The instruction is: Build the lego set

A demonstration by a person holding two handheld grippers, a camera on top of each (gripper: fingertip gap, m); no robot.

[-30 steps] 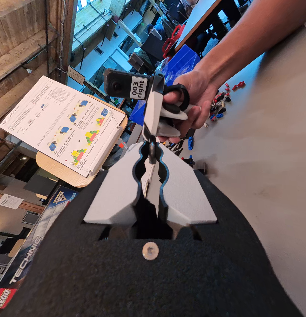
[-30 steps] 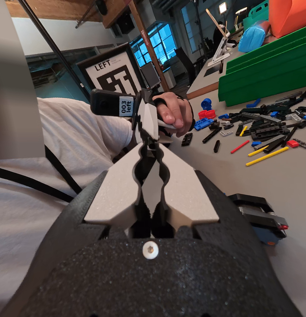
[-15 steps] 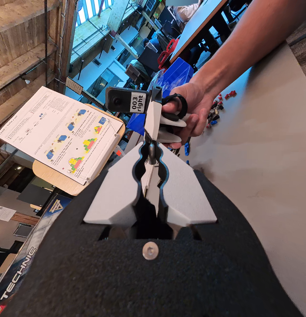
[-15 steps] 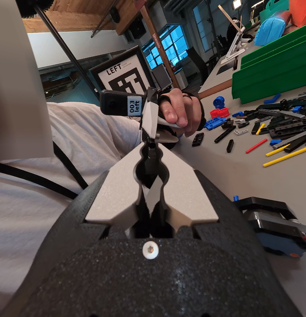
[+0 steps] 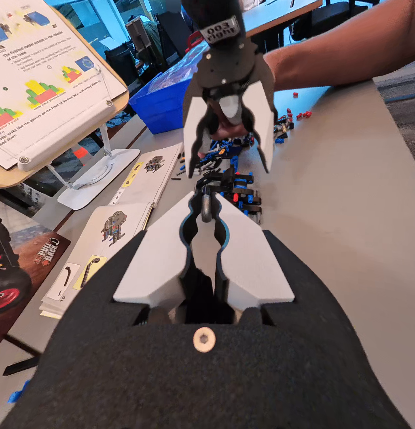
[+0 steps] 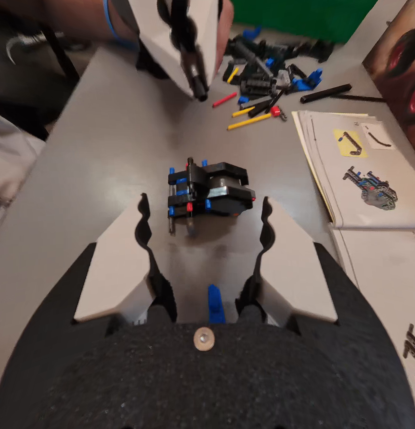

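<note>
A small black and grey Lego assembly (image 6: 209,192) with blue and red pins sits on the grey table (image 6: 109,144). My right gripper (image 6: 204,199) is open wide just above it, and its fingertips flank the assembly's near end. My left gripper (image 5: 205,196) is shut on a small dark grey pin (image 5: 206,206). In the right wrist view the left gripper (image 6: 198,92) hovers above and beyond the assembly with the pin (image 6: 199,89) sticking out. The left wrist view shows the open right gripper (image 5: 228,171) over the assembly (image 5: 236,192). A blue pin (image 6: 215,306) lies under my right gripper.
Loose Lego parts lie in a pile (image 6: 267,76) beyond the assembly, with yellow and red axles (image 6: 248,121). An open instruction booklet (image 6: 364,174) lies to the right. The set box (image 6: 399,58), a blue bin (image 5: 160,104) and an instruction sheet on a stand (image 5: 51,81) border the table. One gripper's finger ends stand about 8 cm off the other's.
Both grippers have swung from facing each other in the air down toward the table. My right gripper has opened wide over the assembly. My left gripper stays shut on the pin.
</note>
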